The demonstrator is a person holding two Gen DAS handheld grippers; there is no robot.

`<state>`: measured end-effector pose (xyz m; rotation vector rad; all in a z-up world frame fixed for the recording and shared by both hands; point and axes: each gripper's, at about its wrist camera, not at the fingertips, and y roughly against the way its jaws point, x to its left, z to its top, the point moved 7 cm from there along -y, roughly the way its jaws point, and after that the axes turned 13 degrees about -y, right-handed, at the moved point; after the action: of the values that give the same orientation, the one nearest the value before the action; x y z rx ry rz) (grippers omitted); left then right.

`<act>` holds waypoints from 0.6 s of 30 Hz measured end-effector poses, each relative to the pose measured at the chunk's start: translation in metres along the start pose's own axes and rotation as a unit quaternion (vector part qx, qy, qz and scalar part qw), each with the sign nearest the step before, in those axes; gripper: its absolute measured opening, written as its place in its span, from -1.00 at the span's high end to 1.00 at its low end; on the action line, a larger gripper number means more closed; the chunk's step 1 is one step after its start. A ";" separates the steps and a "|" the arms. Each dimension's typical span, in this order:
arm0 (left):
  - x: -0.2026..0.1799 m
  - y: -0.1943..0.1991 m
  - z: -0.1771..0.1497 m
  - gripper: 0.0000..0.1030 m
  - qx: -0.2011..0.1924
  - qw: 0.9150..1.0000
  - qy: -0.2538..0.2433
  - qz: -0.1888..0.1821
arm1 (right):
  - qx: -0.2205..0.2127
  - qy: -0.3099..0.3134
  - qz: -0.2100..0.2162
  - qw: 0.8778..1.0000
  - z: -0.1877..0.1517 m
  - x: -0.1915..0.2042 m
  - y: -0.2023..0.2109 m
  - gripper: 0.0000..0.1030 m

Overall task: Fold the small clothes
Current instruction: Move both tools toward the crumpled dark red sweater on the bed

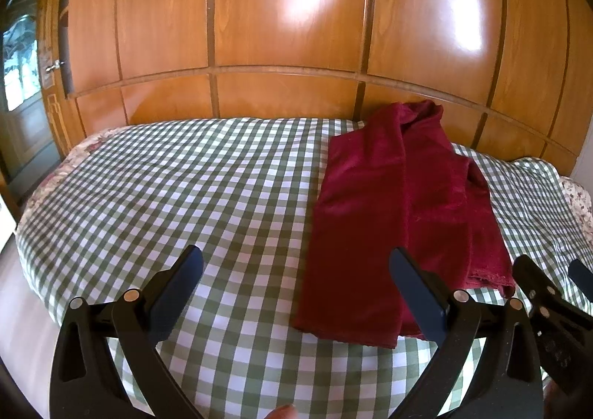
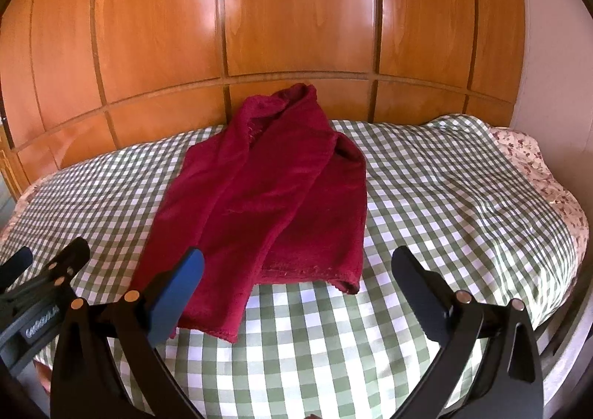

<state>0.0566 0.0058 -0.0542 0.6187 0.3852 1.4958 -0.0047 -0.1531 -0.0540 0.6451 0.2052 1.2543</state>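
A dark red garment [image 2: 267, 196] is laid lengthwise on the bed [image 2: 444, 196], on its green-and-white checked cover, with its collar end bunched against the wooden wardrobe [image 2: 296, 11] behind the bed and its hem toward the near edge. The left gripper [image 1: 296, 293] is held above the bed at the garment's near left corner, its jaws spread wide and empty. The right gripper [image 2: 296, 293] is held just short of the garment's hem, its jaws likewise wide apart with nothing gripped.

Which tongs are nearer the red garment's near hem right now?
Roughly level. Left tongs open, garment by their right finger; right tongs open, garment by their left finger. Neither touches it.
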 end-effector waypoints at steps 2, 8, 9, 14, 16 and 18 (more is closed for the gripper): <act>0.000 0.000 0.000 -0.94 0.002 1.000 0.001 -0.002 | 0.004 -0.003 0.006 1.000 -0.001 0.000 0.001 -0.96; 0.001 -0.001 0.002 -0.94 0.003 1.000 0.001 0.000 | 0.013 -0.004 0.010 1.000 -0.009 0.000 0.001 -0.96; 0.001 -0.001 0.001 -0.94 0.003 1.000 0.002 0.000 | 0.014 -0.001 0.010 1.000 -0.010 0.000 0.001 -0.96; 0.003 -0.001 0.001 -0.94 0.003 1.000 0.002 0.001 | 0.013 0.001 0.012 1.000 -0.013 0.001 0.004 -0.96; 0.003 0.000 0.001 -0.94 0.002 1.000 0.002 0.001 | 0.014 -0.006 0.018 1.000 -0.016 0.000 0.008 -0.96; 0.005 0.002 0.001 -0.94 0.000 1.000 0.001 0.003 | 0.020 -0.007 0.029 0.999 -0.022 -0.001 0.014 -0.96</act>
<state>0.0560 0.0101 -0.0520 0.6182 0.3854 1.5023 -0.0271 -0.1441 -0.0639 0.6988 0.2014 1.3045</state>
